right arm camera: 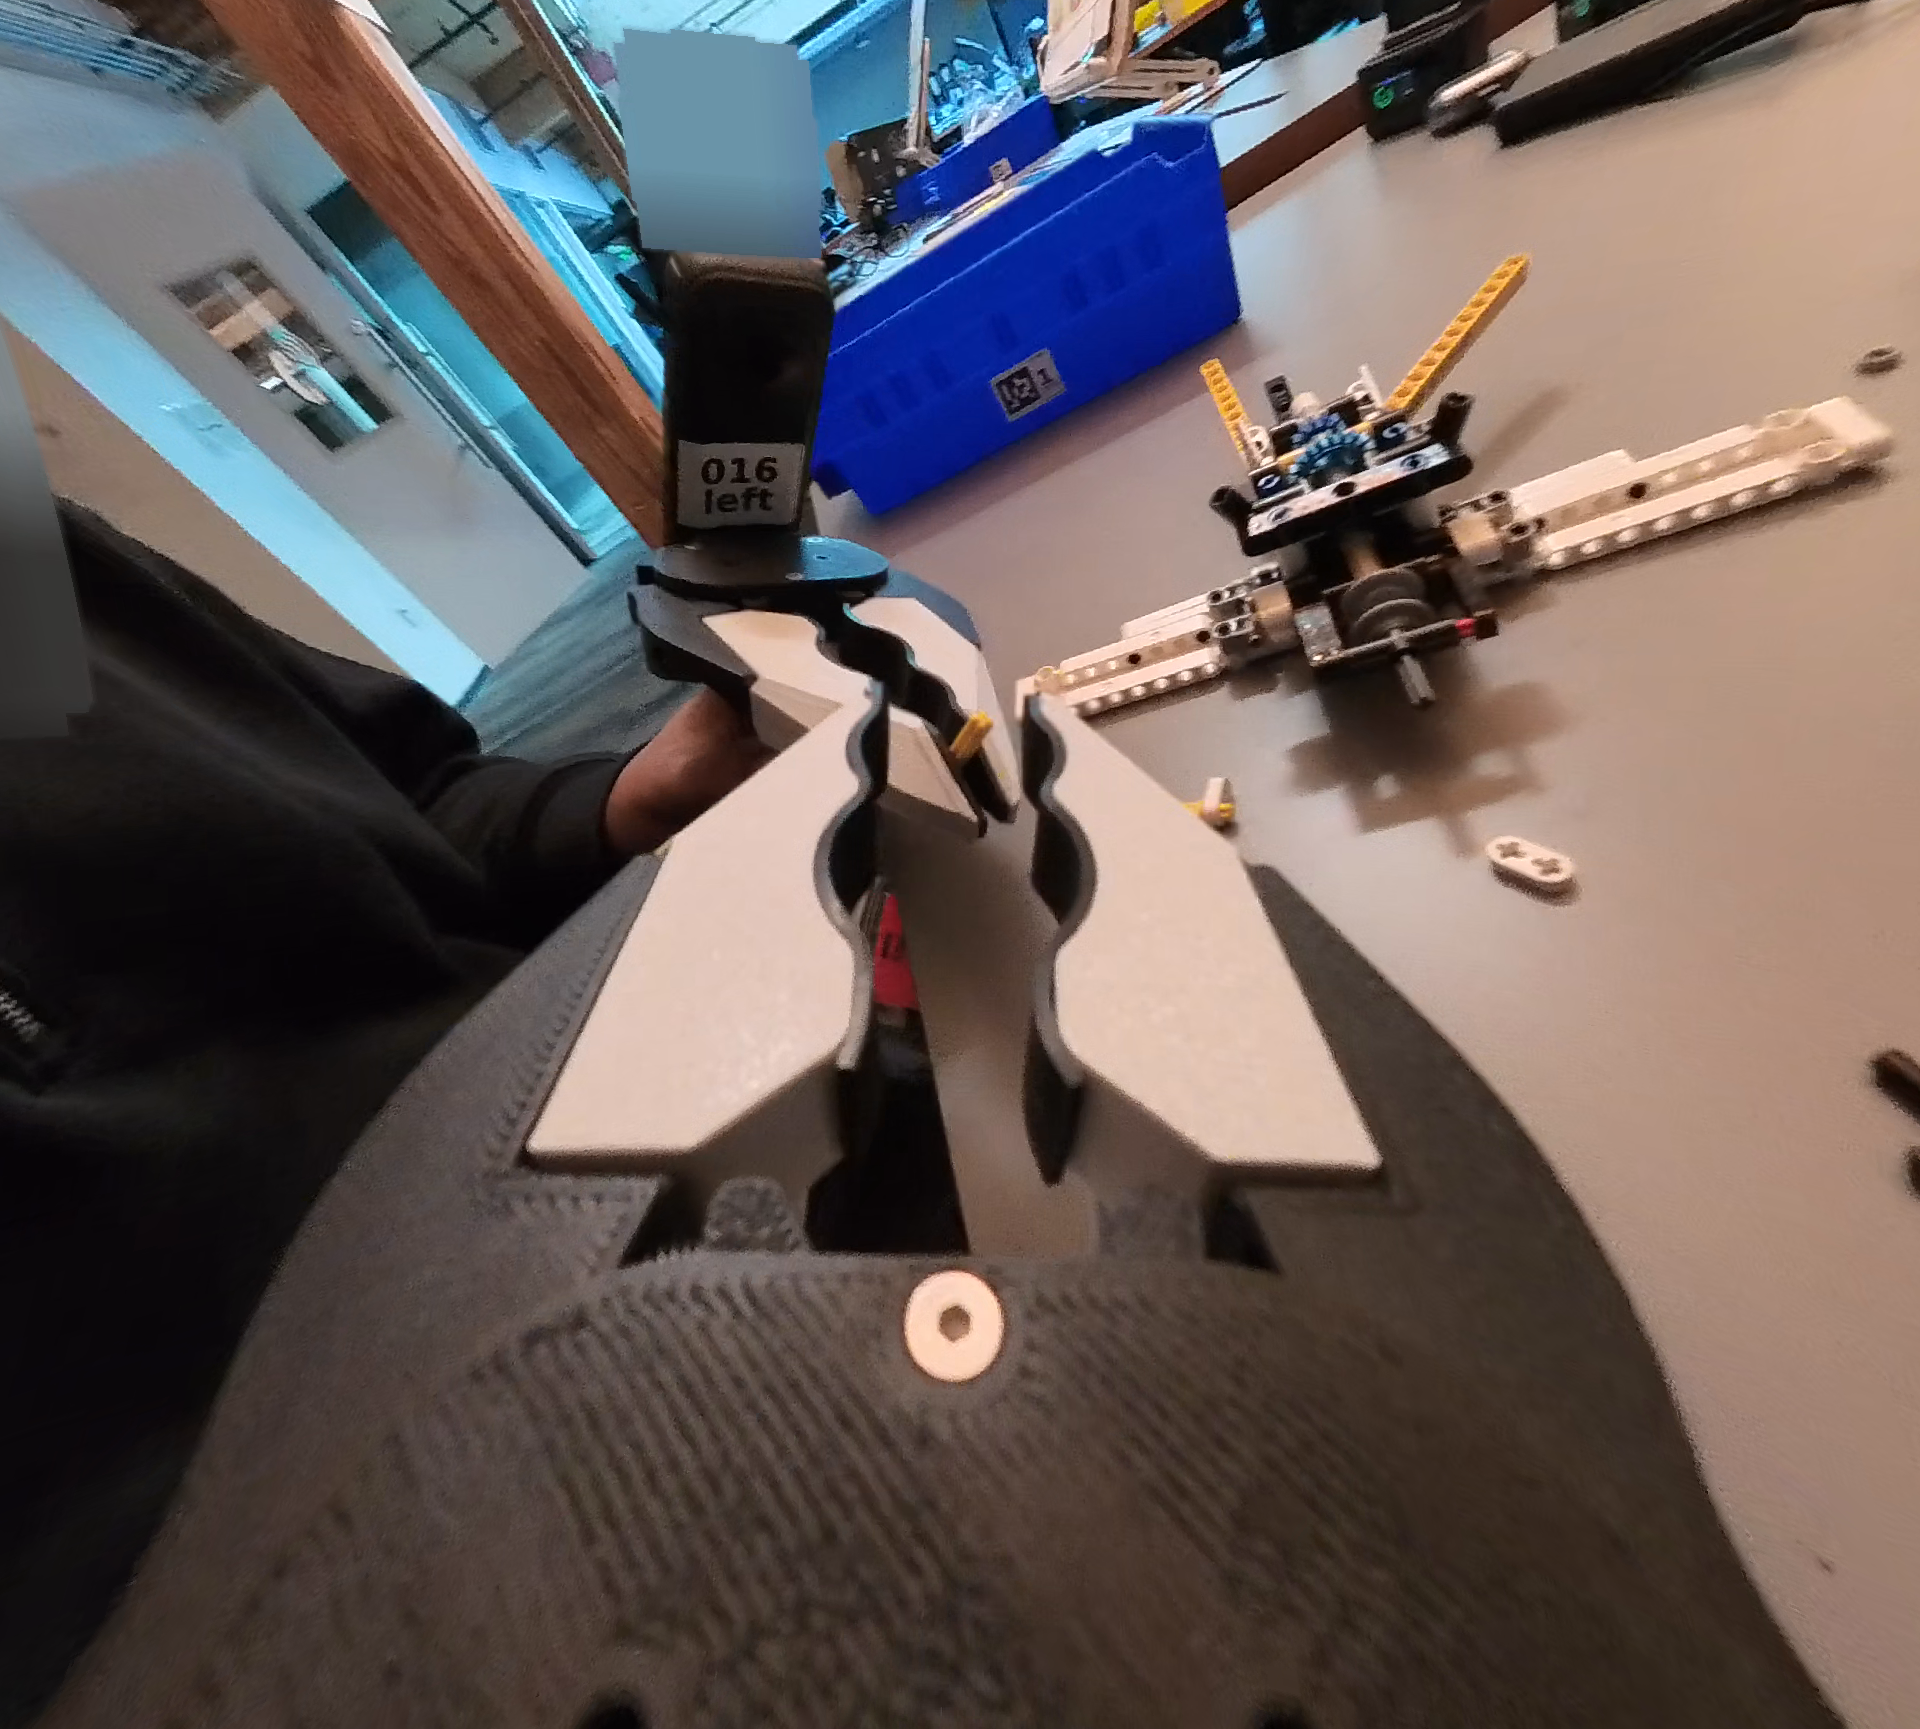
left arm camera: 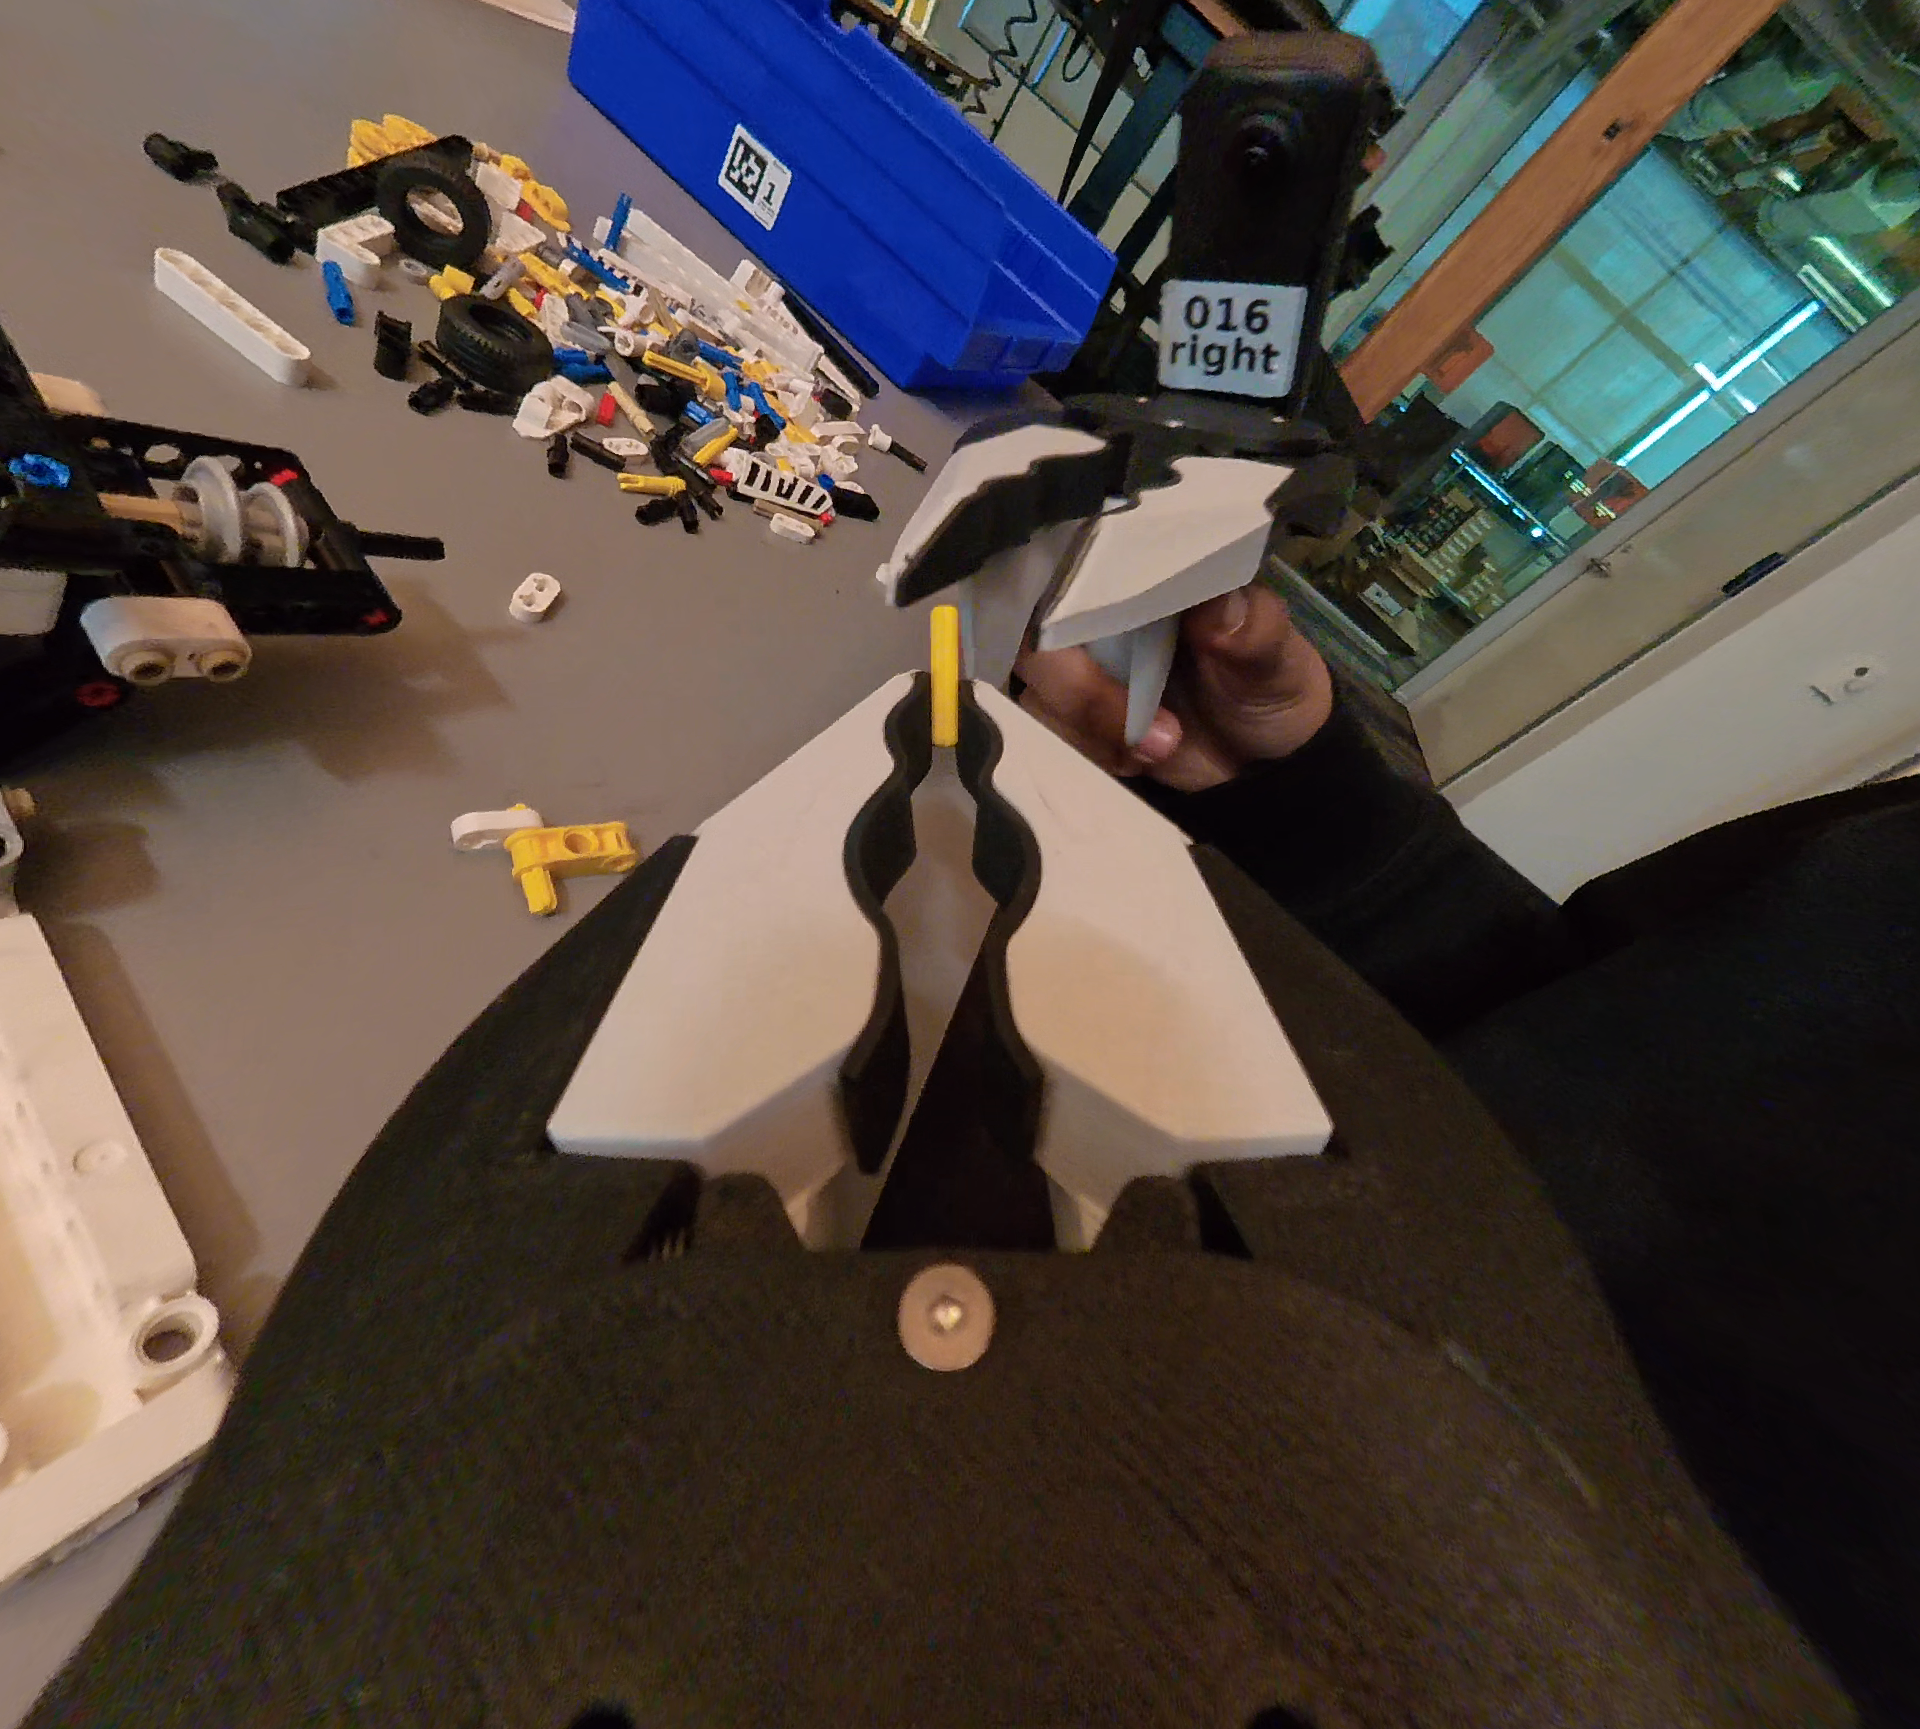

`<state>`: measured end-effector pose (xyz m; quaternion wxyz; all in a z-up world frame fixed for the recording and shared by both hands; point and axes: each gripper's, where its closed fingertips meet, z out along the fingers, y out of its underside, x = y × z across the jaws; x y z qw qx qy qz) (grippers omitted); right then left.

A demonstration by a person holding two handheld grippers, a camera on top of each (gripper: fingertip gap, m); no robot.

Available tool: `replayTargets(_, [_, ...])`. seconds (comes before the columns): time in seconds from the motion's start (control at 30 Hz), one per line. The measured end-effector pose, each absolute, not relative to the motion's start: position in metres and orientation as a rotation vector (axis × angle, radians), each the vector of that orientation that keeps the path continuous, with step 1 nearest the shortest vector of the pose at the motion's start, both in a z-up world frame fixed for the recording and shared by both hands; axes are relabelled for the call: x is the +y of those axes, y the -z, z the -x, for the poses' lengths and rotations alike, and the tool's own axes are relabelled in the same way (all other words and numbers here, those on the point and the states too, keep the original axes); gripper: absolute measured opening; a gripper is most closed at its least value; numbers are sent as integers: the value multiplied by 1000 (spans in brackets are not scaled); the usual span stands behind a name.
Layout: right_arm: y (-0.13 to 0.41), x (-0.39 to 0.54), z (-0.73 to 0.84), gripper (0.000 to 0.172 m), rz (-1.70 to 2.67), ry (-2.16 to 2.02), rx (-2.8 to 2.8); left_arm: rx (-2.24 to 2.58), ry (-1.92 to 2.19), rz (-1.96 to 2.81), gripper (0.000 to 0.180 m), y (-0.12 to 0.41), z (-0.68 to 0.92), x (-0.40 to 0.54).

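My left gripper [left arm camera: 943, 692] clenches a small yellow pin [left arm camera: 943, 671] upright at its fingertips. My right gripper [right arm camera: 951, 723] hangs released just beside it, above the grey worktop [left arm camera: 644, 661] near its edge.

Grey table [left arm camera: 644, 671] with brick pile [left arm camera: 623, 360]

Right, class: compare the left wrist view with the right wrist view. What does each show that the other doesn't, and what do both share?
Only the left wrist view: a heap of loose building pieces with black tyres, and a yellow connector piece nearby.

Only the right wrist view: long white beams and yellow beams on the part-built model.

Both: the grey table, the blue bin, the left gripper pinching a small yellow pin, and the right gripper, open and empty.
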<state>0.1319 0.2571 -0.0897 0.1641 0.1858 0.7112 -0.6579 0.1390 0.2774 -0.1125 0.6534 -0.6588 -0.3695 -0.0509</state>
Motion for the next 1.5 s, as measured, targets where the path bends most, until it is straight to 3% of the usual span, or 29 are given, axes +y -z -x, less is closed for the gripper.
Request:
replayTargets(0.1, [89, 254, -136, 19, -523, 1863, 1965, -788, 99, 1501, 3, 107, -143, 281])
replayTargets(0.2, [84, 253, -139, 3, -506, 1876, 1911, -760, 70, 1499, 3, 103, -145, 282])
replayTargets(0.37, [74, 260, -130, 2, -544, 1943, 1877, -776, 59, 1461, 17, 99, -142, 275])
replayTargets(0.5, [67, 289, -90, 2, -749, 2056, 1850, -784, 66, 1415, 16, 94, -139, 268])
replayTargets(0.7, [117, 355, 11, 2, -1292, 1849, 2382, -761, 121, 1411, 17, 94, -143, 274])
replayTargets(0.87, [129, 357, 66, 2, -1479, 1775, 2429, -745, 113, 1454, 22, 93, -147, 276])
replayTargets(0.9, [133, 357, 71, 3, -1506, 1741, 2436, -743, 89, 1472, 23, 94, -147, 274])
replayTargets(1.03, [134, 360, 77, 36, -1572, 1766, 2399, -763, -40, 1506, 30, 98, -143, 261])
replayTargets(1.27, [78, 347, 24, 29, -1219, 2102, 2657, -846, -205, 1448, 40, 94, -126, 219])
replayTargets(1.5, [126, 260, -74, 35, -759, 1739, 2828, -918, -230, 1407, 39, 102, -120, 193])
